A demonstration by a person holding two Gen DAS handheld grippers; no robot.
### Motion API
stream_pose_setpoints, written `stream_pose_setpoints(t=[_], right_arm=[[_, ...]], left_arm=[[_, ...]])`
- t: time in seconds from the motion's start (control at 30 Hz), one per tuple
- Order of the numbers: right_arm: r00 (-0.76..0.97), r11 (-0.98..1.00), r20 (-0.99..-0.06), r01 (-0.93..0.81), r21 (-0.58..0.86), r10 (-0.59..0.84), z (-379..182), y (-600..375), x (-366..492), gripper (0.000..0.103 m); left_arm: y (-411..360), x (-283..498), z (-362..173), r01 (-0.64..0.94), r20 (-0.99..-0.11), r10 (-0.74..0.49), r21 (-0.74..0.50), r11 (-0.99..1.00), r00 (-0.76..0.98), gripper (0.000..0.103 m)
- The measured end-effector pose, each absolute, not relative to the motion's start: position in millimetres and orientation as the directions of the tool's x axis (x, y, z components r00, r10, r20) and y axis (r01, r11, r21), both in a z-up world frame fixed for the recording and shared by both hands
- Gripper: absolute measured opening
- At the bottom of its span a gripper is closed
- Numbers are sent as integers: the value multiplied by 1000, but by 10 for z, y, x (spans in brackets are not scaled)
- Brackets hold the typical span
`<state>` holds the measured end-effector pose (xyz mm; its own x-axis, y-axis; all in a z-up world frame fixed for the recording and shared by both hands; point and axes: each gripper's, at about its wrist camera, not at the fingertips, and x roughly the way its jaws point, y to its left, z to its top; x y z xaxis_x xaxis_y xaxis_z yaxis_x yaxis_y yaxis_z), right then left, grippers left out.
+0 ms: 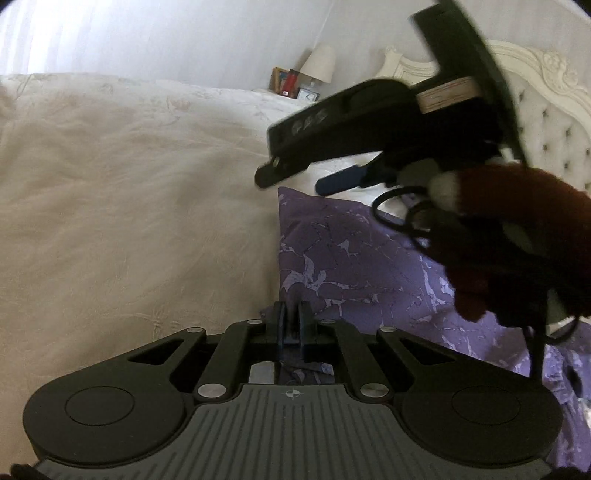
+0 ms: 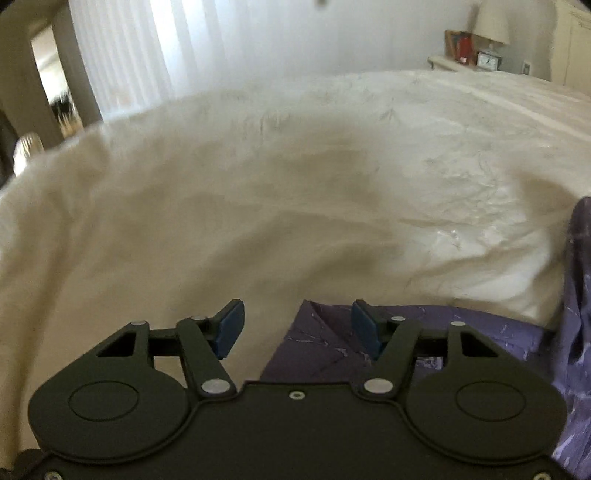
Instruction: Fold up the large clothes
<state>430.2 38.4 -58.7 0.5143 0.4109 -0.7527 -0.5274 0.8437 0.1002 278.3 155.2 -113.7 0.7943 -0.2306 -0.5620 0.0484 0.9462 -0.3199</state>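
Note:
A purple garment [image 1: 351, 258] with a pale marbled print lies on the bed. My left gripper [image 1: 292, 323] sits at its near left edge, shut, with a fold of the purple cloth pinched between the blue pads. In the left wrist view my right gripper [image 1: 303, 179] hangs over the garment's far corner, held by a hand in a dark red sleeve [image 1: 524, 221]. Seen from the right wrist, the right gripper [image 2: 298, 326] stands open, its blue pads [image 2: 231, 328] wide apart. A corner of the purple garment [image 2: 317, 347] lies below and between them, and neither pad presses on it.
A cream bedspread [image 1: 129, 203] covers the bed under the garment and stretches left and far. A white tufted headboard [image 1: 546, 122] stands at the right. A bedside table with a lamp [image 2: 491, 22] and a clock [image 2: 487, 61] stands behind, near white curtains [image 2: 147, 48] and a doorway [image 2: 48, 74].

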Motion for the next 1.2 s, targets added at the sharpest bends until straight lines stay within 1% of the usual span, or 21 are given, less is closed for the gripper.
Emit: stream_pose_setpoints(t=[0.07, 0.1, 0.13, 0.17, 0.3, 0.4, 0.43, 0.5, 0.53, 0.57, 0.6, 0.63, 0.67, 0.77, 0.83, 0.9, 0.97, 1.0, 1.03, 1.13, 1.2], right_arm=[[496, 845, -775, -527, 90, 392, -607, 404, 4297, 54], [486, 844, -781, -528, 94, 391, -626, 377, 4303, 50], [480, 843, -786, -530, 95, 390, -636, 382, 4308, 35], [476, 839, -787, -536, 96, 393, -647, 374, 4303, 14], [498, 841, -765, -531, 105, 409, -673, 358, 4355, 12], [495, 857, -779, -506, 102, 385, -785, 417, 4461, 12], [492, 860, -786, -501, 97, 375, -824, 441, 4485, 13], [506, 867, -776, -488, 102, 377, -854, 438, 4482, 20], [517, 869, -762, -481, 117, 389, -842, 405, 4472, 35], [535, 873, -743, -470, 134, 402, -812, 348, 4452, 55], [555, 874, -718, -461, 153, 419, -768, 273, 4420, 63], [591, 877, -680, -450, 168, 434, -696, 170, 4358, 73], [621, 881, -649, -439, 176, 439, -632, 81, 4301, 73], [686, 898, -584, -377, 225, 434, -441, -293, 4072, 73], [717, 905, -552, -334, 264, 425, -341, -611, 3846, 74], [736, 915, -544, -300, 271, 403, -282, -896, 3597, 80], [749, 926, -548, -261, 272, 372, -266, -1224, 3287, 84], [750, 935, -562, -234, 266, 348, -273, -1400, 3121, 84], [749, 943, -578, -208, 259, 324, -282, -1537, 2991, 84], [736, 963, -630, -111, 247, 246, -344, -2033, 2592, 85], [733, 965, -649, -36, 258, 201, -361, -2359, 2350, 85]], left_arm=[[1556, 2784, -1138, 45, -562, -230, -323, 945, 794, 7], [1556, 2784, -1138, 44, -562, -229, -323, 946, 795, 7], [1554, 2782, -1137, 42, -562, -226, -321, 946, 795, 7], [1550, 2779, -1140, 38, -564, -221, -317, 948, 796, 7], [1529, 2757, -1143, 29, -563, -205, -306, 952, 801, 7], [1529, 2714, -1166, 18, -562, -197, -307, 951, 803, 8], [1523, 2710, -1168, 13, -562, -192, -305, 952, 804, 10], [1528, 2704, -1173, 12, -556, -190, -306, 952, 809, 11], [1508, 2690, -1168, 3, -554, -177, -300, 954, 814, 22], [1504, 2683, -1165, -10, -553, -161, -294, 956, 817, 30], [1520, 2679, -1163, -11, -549, -164, -301, 953, 820, 32], [1539, 2675, -1164, -9, -547, -172, -312, 950, 819, 36], [1554, 2674, -1153, -10, -544, -174, -318, 948, 821, 42], [1551, 2632, -1111, -8, -519, -159, -304, 953, 840, 53], [1550, 2584, -1093, 0, -505, -153, -290, 957, 849, 56], [1549, 2538, -1080, 11, -490, -154, -281, 960, 858, 62], [1544, 2485, -1066, 29, -483, -153, -254, 967, 862, 77], [1523, 2471, -1049, 39, -483, -152, -236, 971, 862, 80], [1489, 2456, -1032, 53, -485, -153, -214, 975, 861, 82], [1389, 2386, -932, 88, -492, -157, -162, 983, 856, 82], [1311, 2293, -829, 109, -487, -172, -155, 982, 856, 83]])
